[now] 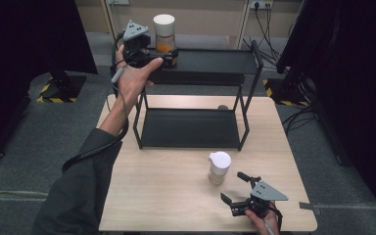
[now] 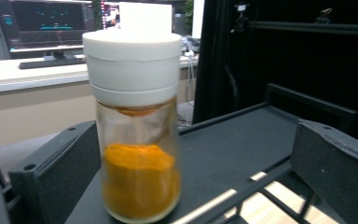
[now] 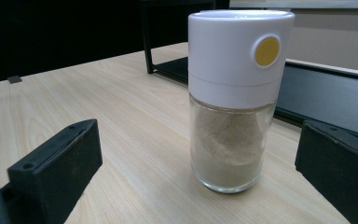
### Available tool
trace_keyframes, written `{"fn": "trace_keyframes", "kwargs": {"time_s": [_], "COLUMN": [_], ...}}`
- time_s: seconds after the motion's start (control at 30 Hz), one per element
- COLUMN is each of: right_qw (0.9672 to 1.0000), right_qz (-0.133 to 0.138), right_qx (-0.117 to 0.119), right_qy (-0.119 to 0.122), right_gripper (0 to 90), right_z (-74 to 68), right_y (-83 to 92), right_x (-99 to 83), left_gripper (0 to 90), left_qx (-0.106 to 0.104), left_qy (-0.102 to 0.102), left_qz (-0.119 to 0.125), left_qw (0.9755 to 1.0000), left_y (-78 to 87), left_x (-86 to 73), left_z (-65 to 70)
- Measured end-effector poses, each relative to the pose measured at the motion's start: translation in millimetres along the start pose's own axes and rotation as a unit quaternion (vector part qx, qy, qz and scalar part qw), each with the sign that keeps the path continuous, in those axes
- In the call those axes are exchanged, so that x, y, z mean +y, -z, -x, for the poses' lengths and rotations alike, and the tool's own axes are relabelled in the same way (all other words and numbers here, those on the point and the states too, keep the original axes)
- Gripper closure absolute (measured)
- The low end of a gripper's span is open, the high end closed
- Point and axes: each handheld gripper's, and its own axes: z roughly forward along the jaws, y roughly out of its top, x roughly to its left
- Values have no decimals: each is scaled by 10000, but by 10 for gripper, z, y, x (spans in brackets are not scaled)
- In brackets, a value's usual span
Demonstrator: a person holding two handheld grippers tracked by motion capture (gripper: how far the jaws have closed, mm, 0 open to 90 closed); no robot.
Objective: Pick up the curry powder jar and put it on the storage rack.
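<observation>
A glass jar of orange powder (image 1: 164, 34) (image 2: 137, 154) with a white lid stands at the left end of the black rack's top shelf (image 1: 215, 61) (image 2: 242, 140). My left gripper (image 1: 167, 55) (image 2: 195, 135) is level with it and open, one jaw on each side of the jar, neither touching the glass. A second jar (image 1: 219, 167) (image 3: 233, 126), holding pale powder under a white cap with a yellow dot, stands upright on the wooden table (image 1: 166, 196). My right gripper (image 1: 234, 188) (image 3: 198, 135) rests low near the table's front edge, open, pointing at that jar from a short way off.
The rack's lower shelf (image 1: 191, 127) is bare, with thin black legs at its corners. A small brown object (image 1: 223, 106) lies on the table behind the rack. Dark curtains and stands flank the table, and cables lie on the floor at the back right.
</observation>
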Motion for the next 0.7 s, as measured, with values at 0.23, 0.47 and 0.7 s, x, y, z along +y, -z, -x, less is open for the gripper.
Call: {"fn": "trace_keyframes", "kwargs": {"time_s": [0.23,0.47,0.7], "right_qw": [10000,10000,10000], "right_qz": [6,6,11], "right_qx": [-6,-10,-13], "right_qy": [1,-3,4], "right_gripper": [6,6,6], "right_z": [-2,-3,-5], "right_y": [-1,-1,0], "right_x": [-1,-2,-2], "left_gripper": [13,15,15], "left_qx": [-223,-528,-815], "left_qy": [-43,-18,-74], "left_qz": [65,119,183], "left_qw": [9997,9985,9965], "left_y": [131,251,359], "left_x": [-114,-279,-422], "left_z": [9,44,101]}}
